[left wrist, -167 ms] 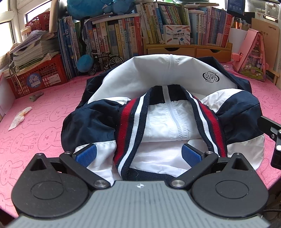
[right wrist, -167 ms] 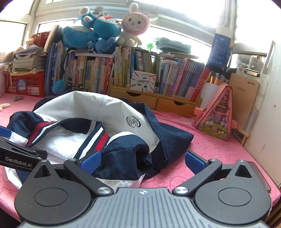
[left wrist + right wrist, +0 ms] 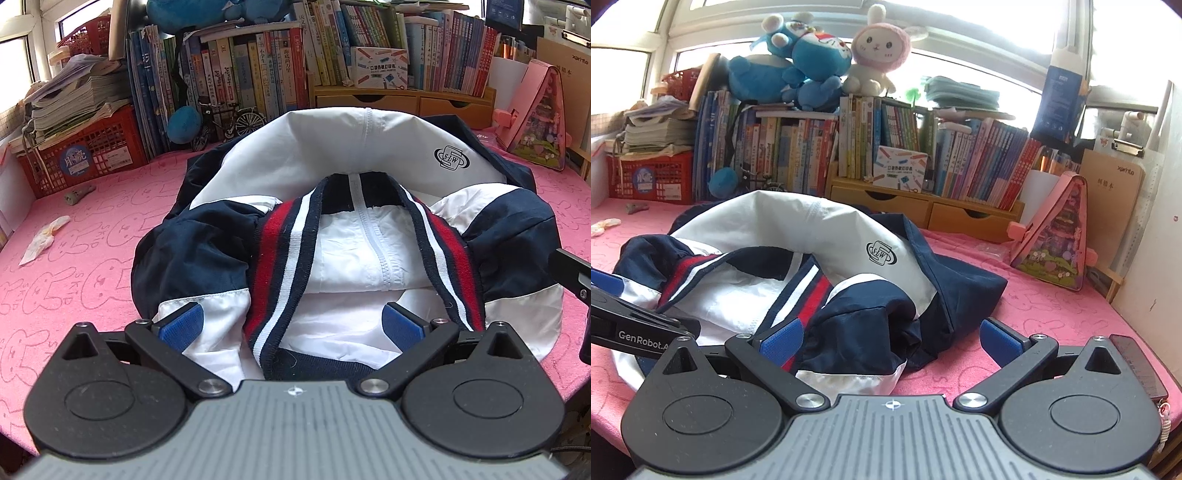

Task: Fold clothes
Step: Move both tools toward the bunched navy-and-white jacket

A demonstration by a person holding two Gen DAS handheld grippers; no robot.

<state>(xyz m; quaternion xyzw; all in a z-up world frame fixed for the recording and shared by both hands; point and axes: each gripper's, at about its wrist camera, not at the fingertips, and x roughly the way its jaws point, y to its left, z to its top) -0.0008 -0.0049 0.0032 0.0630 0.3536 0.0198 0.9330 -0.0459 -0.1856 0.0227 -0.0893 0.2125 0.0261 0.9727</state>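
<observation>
A white and navy jacket [image 3: 332,236] with a red, white and navy ribbed collar lies bunched on the pink cloth-covered table [image 3: 92,258]; its white hood with a round logo stands up at the back. My left gripper [image 3: 291,326] is open above the jacket's near edge, the collar band lying between its blue pads without being pressed. In the right wrist view the jacket [image 3: 849,288] fills the left and centre. My right gripper [image 3: 890,338] is open over the jacket's navy right shoulder, pads clear of the fabric. The left gripper's arm [image 3: 635,328] shows at the left.
Rows of books [image 3: 258,74] and a wooden drawer unit [image 3: 923,210] line the back. A red crate [image 3: 81,155] with stacked papers stands back left, a pink triangular bag [image 3: 1060,240] at the right. A crumpled wrapper [image 3: 44,236] lies left; a dark flat bar [image 3: 1137,365] near right.
</observation>
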